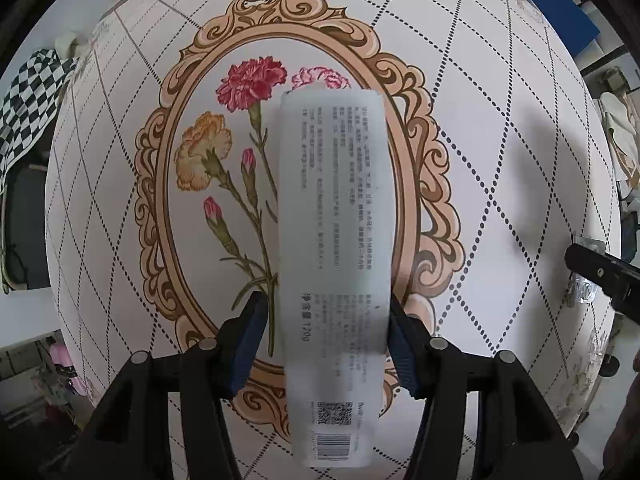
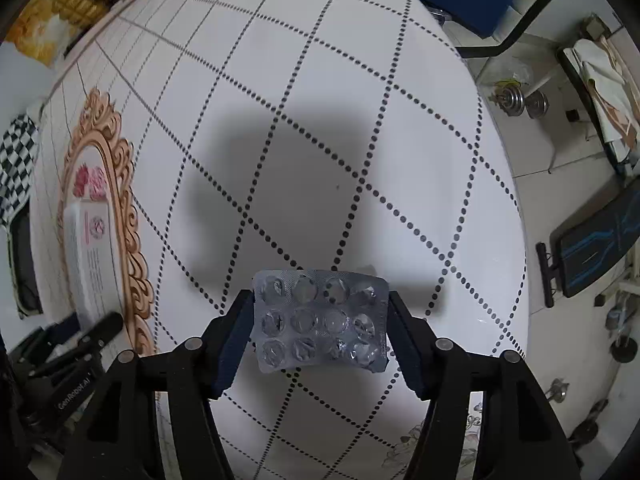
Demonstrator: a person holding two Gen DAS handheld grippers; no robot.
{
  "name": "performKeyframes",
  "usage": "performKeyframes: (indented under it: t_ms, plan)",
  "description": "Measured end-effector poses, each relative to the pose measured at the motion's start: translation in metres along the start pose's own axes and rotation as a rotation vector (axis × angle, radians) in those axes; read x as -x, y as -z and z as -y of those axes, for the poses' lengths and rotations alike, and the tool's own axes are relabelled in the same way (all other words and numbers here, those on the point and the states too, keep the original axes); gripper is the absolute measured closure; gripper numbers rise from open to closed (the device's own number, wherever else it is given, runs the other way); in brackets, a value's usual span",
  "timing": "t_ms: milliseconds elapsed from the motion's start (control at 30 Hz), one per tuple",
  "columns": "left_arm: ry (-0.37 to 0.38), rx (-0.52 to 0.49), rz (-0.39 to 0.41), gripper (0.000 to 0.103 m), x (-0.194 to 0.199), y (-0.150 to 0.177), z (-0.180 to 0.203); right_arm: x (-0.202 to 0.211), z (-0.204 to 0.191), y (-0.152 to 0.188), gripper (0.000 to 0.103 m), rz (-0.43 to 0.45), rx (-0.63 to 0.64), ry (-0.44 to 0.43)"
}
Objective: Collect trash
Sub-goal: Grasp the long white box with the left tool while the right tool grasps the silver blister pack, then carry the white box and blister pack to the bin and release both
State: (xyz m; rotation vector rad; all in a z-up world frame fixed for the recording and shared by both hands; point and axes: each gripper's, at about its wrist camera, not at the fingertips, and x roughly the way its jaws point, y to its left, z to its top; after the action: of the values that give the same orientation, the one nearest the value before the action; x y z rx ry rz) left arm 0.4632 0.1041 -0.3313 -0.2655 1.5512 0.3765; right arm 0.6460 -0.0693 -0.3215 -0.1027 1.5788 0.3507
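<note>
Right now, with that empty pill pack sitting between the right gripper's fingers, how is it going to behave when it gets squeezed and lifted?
The pill pack looks thin, so it will probably bow or crumple rather than stay flat. Its bubbles look popped and empty, so it should weigh almost nothing. The right gripper meets it on its narrow edges, where the foil may slip or twist out.

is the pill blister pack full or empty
Empty: the blister pack between the right hand-held gripper fingers shows only crushed, clear bubbles, with no pills visible inside.
</note>
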Motion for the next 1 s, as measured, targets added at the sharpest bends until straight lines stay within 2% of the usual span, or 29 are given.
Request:
performKeyframes:
  t_ms: [267, 300, 367, 400, 467, 567, 800, 1000]
  plan:
    - [-0.005, 0.018, 0.024, 0.061, 0.004, 0.004, 0.012, 0.000, -0.007, 0.005, 0.034, 0.026, 0.043, 0.040]
    - [-0.004, 0.025, 0.027, 0.061, 0.006, 0.011, -0.003, 0.001, -0.007, 0.006, 0.036, 0.035, 0.044, 0.037]
    - [-0.013, 0.029, 0.042, 0.061, 0.012, 0.014, -0.004, 0.006, -0.008, 0.008, 0.041, 0.054, 0.050, 0.033]
    - [-0.013, 0.029, 0.047, 0.061, 0.014, 0.015, -0.011, 0.010, -0.008, 0.010, 0.047, 0.066, 0.052, 0.026]
    - [-0.010, 0.032, 0.056, 0.061, 0.020, 0.020, -0.008, 0.015, -0.007, 0.013, 0.050, 0.077, 0.049, 0.006]
    - [-0.008, 0.036, 0.086, 0.061, 0.034, 0.027, -0.007, 0.022, -0.006, 0.018, 0.051, 0.085, 0.036, -0.033]
    - [0.022, 0.064, 0.170, 0.061, 0.078, 0.067, -0.010, 0.048, -0.009, 0.035, 0.051, 0.120, 0.044, -0.107]
    - [0.052, 0.089, 0.237, 0.061, 0.099, 0.071, -0.028, 0.080, -0.020, 0.063, 0.051, 0.173, 0.076, -0.134]
